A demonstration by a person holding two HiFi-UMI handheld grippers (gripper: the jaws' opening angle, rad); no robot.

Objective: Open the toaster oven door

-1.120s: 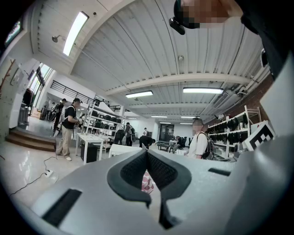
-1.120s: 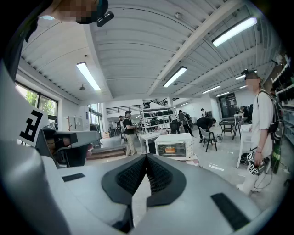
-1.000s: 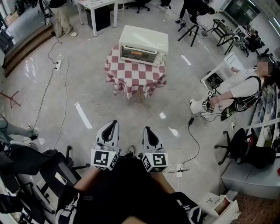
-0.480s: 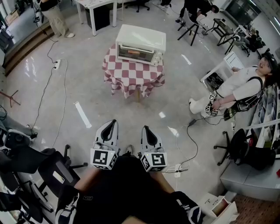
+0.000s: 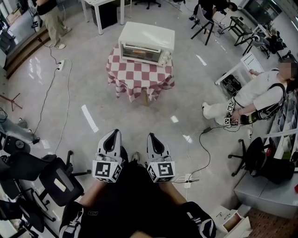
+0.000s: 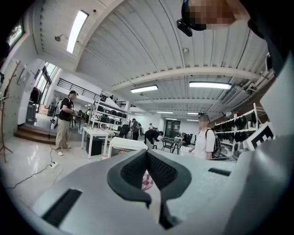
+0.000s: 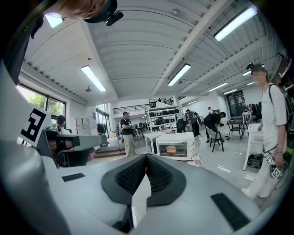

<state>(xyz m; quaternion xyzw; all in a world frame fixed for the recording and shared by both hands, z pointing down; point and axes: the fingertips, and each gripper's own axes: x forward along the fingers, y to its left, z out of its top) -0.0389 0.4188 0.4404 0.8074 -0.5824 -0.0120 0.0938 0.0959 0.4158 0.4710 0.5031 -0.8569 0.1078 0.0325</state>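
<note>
A cream toaster oven stands on a small table with a red-and-white checked cloth, far ahead of me across the floor. Its glass door is closed, with something orange inside. The right gripper view shows the toaster oven beyond the jaws. In the left gripper view only the oven's edge shows above the jaws. My left gripper and right gripper are held side by side close to my body, both shut and empty, well short of the table.
A person sits on the floor at the right with grippers in hand. Cables run over the floor at the left and right. Black chairs stand at my left. A white table and a standing person are behind the oven.
The table and toaster oven have shifted a little up and left in the head view. Both grippers sit slightly lower and further left in frame, still shut.
</note>
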